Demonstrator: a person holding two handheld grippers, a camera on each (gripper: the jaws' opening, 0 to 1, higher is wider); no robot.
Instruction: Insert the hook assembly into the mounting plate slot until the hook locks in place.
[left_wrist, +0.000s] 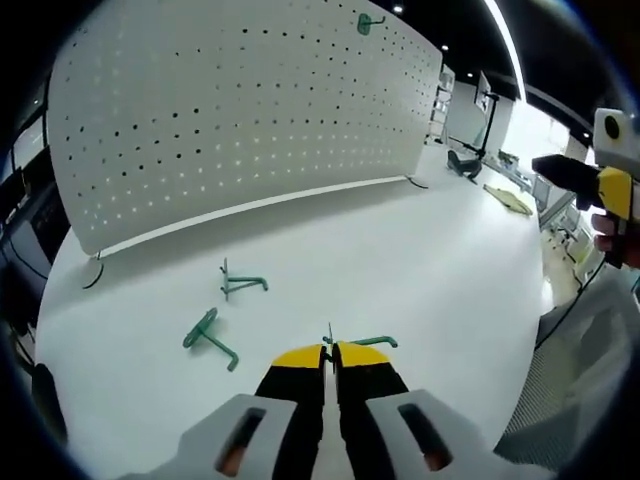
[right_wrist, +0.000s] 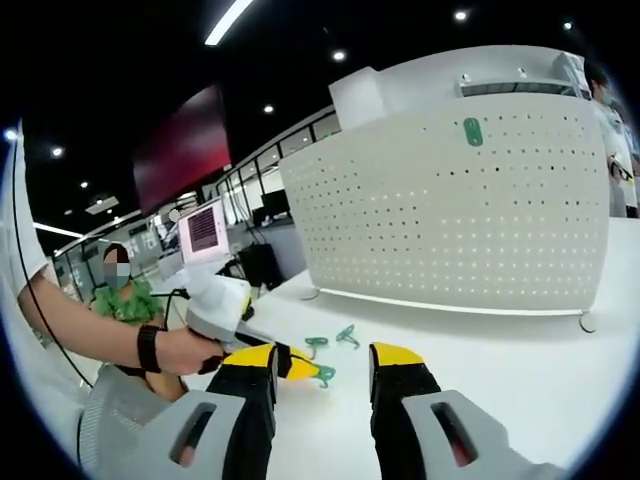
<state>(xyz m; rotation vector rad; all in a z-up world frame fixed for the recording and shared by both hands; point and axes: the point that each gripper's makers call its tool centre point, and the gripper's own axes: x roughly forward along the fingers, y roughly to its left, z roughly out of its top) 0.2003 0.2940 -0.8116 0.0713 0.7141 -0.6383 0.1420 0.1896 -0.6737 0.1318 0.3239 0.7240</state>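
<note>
Yellow-tipped fingers of the left gripper (left_wrist: 329, 352) are pinched tight on a green hook (left_wrist: 372, 342) right down on the white table (left_wrist: 440, 260). Two more green hooks (left_wrist: 211, 340) (left_wrist: 241, 283) lie loose just past it, to the left. Right gripper (right_wrist: 322, 366) hangs with fingers wide, holding nothing. Far back stands the white pegboard (left_wrist: 240, 110), one hook (left_wrist: 368, 23) already hung near its top.

Open-plan lab: ceiling spotlights (right_wrist: 271, 108), glass partitions (right_wrist: 262, 165), a screen (right_wrist: 203, 230), white worktable (left_wrist: 400, 260).

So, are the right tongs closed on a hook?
No, in the right gripper view the right tongs stand open and empty, with the green hooks lying on the table beyond.
</note>
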